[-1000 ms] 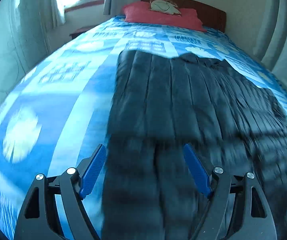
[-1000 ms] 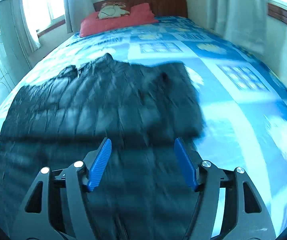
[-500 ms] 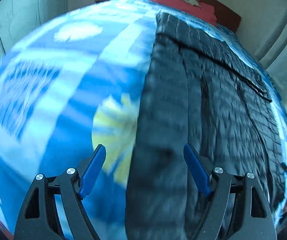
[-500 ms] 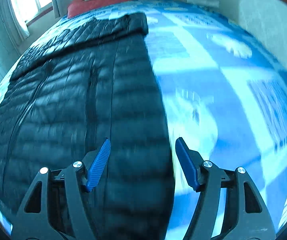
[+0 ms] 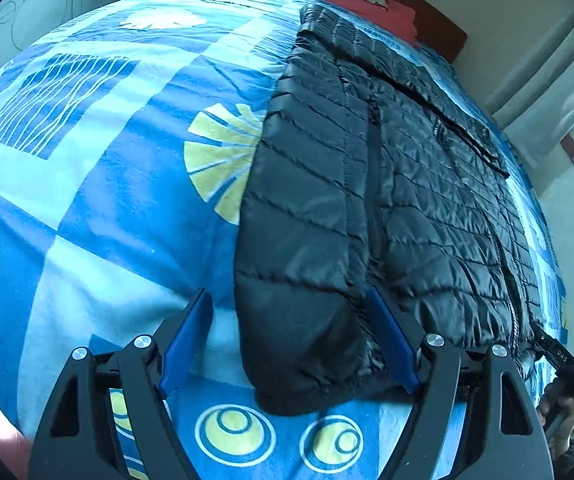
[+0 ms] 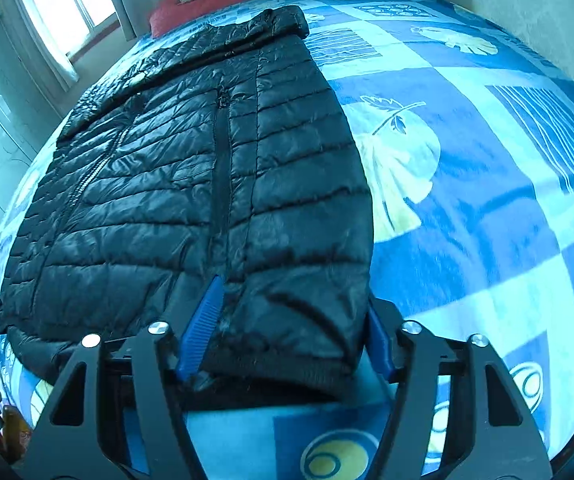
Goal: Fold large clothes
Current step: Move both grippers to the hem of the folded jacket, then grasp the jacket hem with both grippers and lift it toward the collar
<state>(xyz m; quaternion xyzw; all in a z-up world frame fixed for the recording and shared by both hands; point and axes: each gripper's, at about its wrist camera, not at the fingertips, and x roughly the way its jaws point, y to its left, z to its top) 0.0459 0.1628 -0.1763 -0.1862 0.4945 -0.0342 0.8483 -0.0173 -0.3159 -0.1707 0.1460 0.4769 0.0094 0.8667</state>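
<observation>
Jacket (image 6: 191,184) cuff hides right claw (image 6: 293,328) inner pad faces; contact unclear.

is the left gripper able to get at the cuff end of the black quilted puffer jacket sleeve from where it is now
Probably yes: the black quilted puffer jacket's sleeve cuff already lies between the left gripper's blue fingers, jaws just closing, one pad not yet touching; nothing lies on it.

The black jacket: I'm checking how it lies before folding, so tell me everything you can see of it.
The jacket is a black, shiny, quilted puffer, seemingly down-filled, with a central zipper, zipped pockets and ribbed cuffs. It lies flat, front up, on the blue patterned bedspread, collar toward the red pillow, sleeves along its sides. Each cuff end sits between closing jaws: the left gripper around one, with a gap on one side, and the right gripper around the other, its pads against the sleeve.
</observation>
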